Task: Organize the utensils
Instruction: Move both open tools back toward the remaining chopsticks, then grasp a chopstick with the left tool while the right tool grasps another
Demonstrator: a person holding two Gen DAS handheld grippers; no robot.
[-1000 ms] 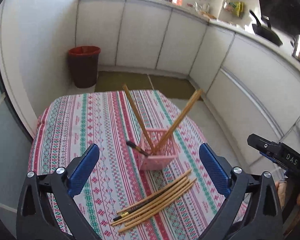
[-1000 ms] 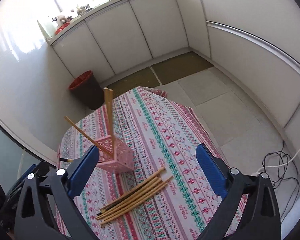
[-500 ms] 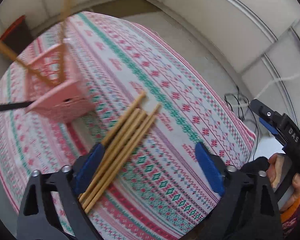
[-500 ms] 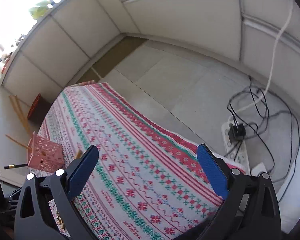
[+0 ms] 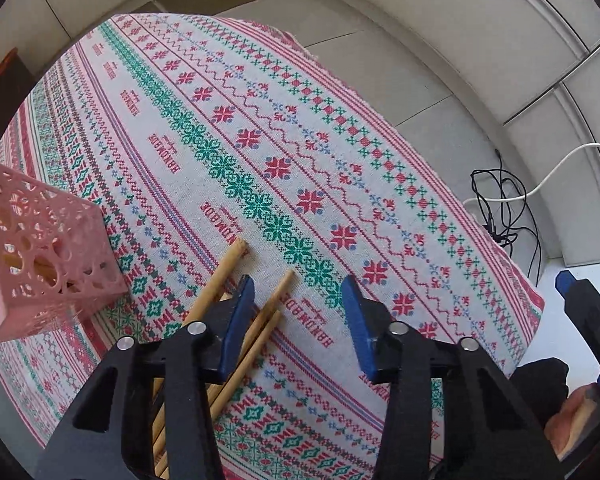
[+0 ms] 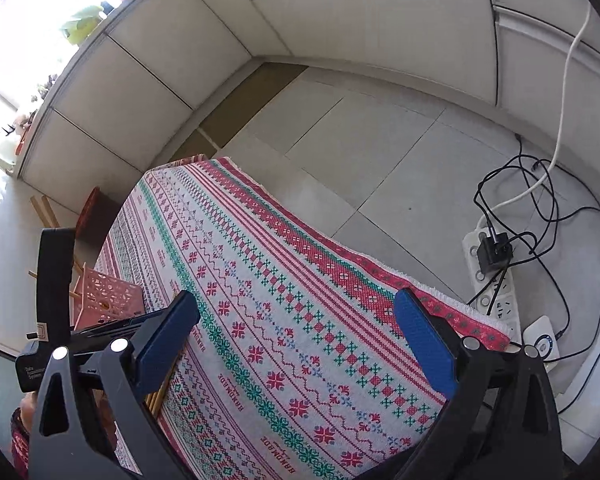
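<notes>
Several wooden chopsticks [image 5: 260, 320] lie in a bundle on the patterned tablecloth [image 5: 300, 160]. My left gripper [image 5: 298, 308] points steeply down right over them. Its jaws are closing; two chopstick tips lie between the blue pads [image 5: 240, 320], the other chopsticks run under the left finger, and the right pad stands apart from them. A pink lattice basket [image 5: 48, 256] at the left holds a few chopsticks. In the right wrist view, my right gripper [image 6: 296, 320] hangs wide open over bare cloth, holding nothing. The basket [image 6: 108, 296] and the bundle [image 6: 160, 392] sit at its left.
The cloth's fringed edge [image 6: 420, 292] drops to a tiled floor. A power strip with tangled cables [image 6: 496, 280] lies there on the right. A red bin [image 6: 94, 216] stands beyond the table's far corner. White cabinets line the walls.
My left gripper has come down and turned over the chopstick bundle, and its jaws have narrowed around two tips. The right gripper swung away from the basket, then held still.
</notes>
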